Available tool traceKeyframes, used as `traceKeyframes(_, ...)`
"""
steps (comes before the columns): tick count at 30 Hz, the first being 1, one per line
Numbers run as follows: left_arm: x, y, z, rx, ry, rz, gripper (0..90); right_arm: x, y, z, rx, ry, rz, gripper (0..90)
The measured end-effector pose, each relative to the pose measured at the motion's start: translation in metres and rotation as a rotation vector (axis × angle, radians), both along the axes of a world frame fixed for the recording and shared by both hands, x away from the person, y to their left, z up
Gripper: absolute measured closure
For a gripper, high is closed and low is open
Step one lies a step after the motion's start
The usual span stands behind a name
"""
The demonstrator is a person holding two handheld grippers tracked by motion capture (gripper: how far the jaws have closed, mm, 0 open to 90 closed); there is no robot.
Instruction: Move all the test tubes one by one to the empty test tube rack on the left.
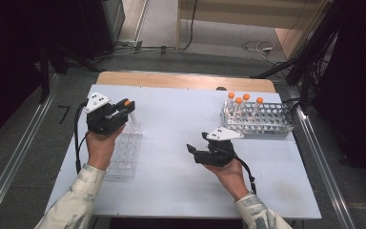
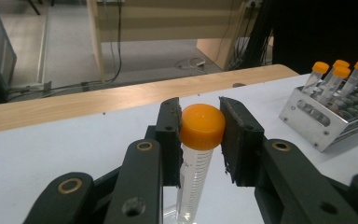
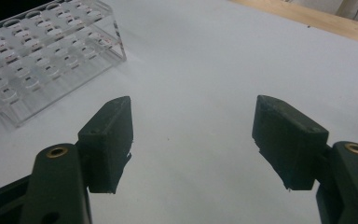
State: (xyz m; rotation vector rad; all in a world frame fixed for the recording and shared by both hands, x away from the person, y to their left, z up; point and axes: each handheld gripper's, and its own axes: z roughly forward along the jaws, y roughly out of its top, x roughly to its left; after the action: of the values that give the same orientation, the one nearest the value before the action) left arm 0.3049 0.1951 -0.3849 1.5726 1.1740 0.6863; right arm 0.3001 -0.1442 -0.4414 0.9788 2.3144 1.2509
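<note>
My left gripper [image 1: 125,107] is shut on a clear tube with an orange cap [image 2: 202,126], gripping it just below the cap. The tube [image 1: 128,103] stands upright, held above the far end of a clear plastic rack [image 1: 126,150] on the white table's left side. A metal rack [image 1: 262,119] at the right back holds several orange-capped tubes [image 1: 242,101]; the same metal rack [image 2: 324,119] shows in the left gripper view. My right gripper [image 1: 196,142] hovers mid-table, open and empty. Its jaws [image 3: 193,140] point toward the clear rack [image 3: 42,51].
The white table top [image 1: 181,181] lies on a wooden board whose far edge [image 1: 186,80] shows behind it. Metal rails run along both sides of the table. Cables lie on the floor beyond.
</note>
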Motion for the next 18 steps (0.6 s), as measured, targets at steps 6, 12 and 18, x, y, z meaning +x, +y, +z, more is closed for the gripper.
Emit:
traceKeyframes(6,0.001,0.0,-0.008,0.014,0.013,0.004,70.2,-0.001,-0.002,0.002,0.01,-0.009,-0.003,28.0)
traceKeyframes(12,0.002,0.001,-0.02,0.022,0.038,-0.005,70.2,0.0,-0.002,0.002,0.012,-0.008,-0.002,28.2)
traceKeyframes(18,0.002,-0.005,-0.034,0.071,0.069,-0.014,70.2,0.0,-0.002,0.002,0.01,-0.01,-0.003,28.2)
